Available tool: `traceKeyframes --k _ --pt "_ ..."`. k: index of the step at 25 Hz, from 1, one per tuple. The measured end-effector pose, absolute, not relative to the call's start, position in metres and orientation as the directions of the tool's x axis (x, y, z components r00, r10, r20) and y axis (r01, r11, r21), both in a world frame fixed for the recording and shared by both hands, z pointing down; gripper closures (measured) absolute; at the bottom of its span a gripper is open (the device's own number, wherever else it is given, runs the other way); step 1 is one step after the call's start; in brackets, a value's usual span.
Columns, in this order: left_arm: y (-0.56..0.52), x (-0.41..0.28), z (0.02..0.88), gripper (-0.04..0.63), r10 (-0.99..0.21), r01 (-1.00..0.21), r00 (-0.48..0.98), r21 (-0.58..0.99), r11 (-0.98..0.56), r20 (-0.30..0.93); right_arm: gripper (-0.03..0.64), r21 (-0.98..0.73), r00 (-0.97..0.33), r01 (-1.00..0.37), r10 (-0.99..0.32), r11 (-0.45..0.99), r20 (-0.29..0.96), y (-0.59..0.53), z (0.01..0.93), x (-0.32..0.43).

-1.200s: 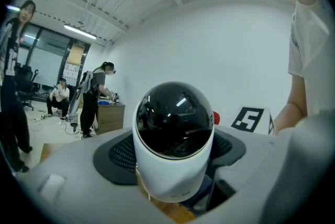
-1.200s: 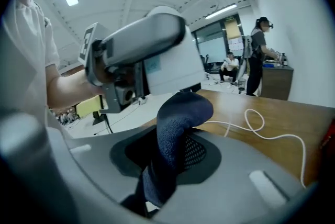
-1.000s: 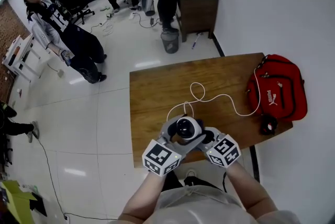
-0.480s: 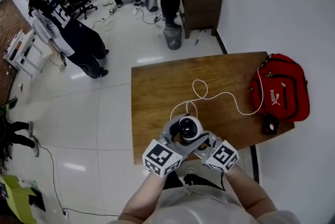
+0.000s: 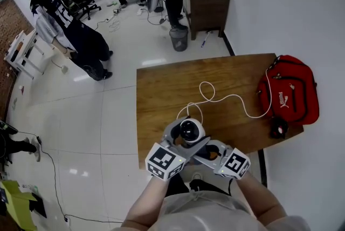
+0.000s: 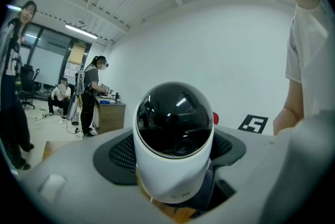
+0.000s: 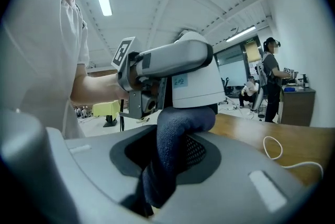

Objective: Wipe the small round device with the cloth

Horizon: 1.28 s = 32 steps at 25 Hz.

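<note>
Since the earlier frame, the right gripper (image 5: 211,150) has been moved a little down and to the right in the head view, and the small round device (image 5: 190,130) has been shifted slightly up and to the left. The device is held by the left gripper (image 5: 185,137), low in the middle of the head view, over the near edge of the brown table (image 5: 161,95). In the left gripper view the jaws are seen spread wide, one on each side of the device's white body, and its shiny black dome is turned toward the camera. A dark blue cloth (image 7: 175,149) is pinched between the jaws of the right gripper, which are closed on it, in the lower middle of the right gripper view. The top of the cloth is bent over and is touched to the bottom of the white device just above it. A white cable (image 5: 226,99) is laid in loops on the table, from the device toward a red bag (image 5: 288,89) at the right edge of the table. A standing person (image 5: 70,35) is seen in the upper left of the head view, on the white floor (image 5: 97,133).
</note>
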<state>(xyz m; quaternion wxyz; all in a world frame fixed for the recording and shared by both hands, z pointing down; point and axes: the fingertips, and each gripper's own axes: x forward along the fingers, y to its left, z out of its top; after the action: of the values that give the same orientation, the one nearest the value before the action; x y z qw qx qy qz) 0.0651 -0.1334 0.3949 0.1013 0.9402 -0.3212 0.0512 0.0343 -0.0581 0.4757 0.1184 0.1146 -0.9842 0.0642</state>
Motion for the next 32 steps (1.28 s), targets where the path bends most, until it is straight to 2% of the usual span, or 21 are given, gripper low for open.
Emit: traceKeyframes --k 4,10,14,24,32 --pt "-0.136 0.057 0.399 0.216 -0.621 -0.643 0.765 0.148 -0.751 0.172 0.506 -0.099 -0.925 -0.302 -0.266 0.948 0.270 -0.067 0.481 0.054" --pt "-0.132 0.048 0.399 0.215 -0.649 -0.674 0.737 0.131 -0.727 0.191 0.506 -0.126 -0.812 -0.522 -0.445 0.844 0.378 -0.108 0.493 0.092" --pt "-0.130 0.041 0.413 0.215 -0.678 -0.708 0.702 0.113 -0.697 0.216 0.506 -0.164 -0.758 -0.619 -0.529 0.768 0.383 -0.130 0.486 0.112" --pt "-0.123 0.018 0.555 0.215 -0.701 -0.780 0.601 0.094 -0.618 0.384 0.506 -0.200 -0.772 -0.606 -0.509 0.770 0.380 -0.140 0.497 0.103" --pt "-0.122 0.019 0.603 0.215 -0.691 -0.769 0.610 0.080 -0.634 0.387 0.506 -0.165 -0.792 -0.551 -0.450 0.818 0.412 -0.128 0.532 0.090"
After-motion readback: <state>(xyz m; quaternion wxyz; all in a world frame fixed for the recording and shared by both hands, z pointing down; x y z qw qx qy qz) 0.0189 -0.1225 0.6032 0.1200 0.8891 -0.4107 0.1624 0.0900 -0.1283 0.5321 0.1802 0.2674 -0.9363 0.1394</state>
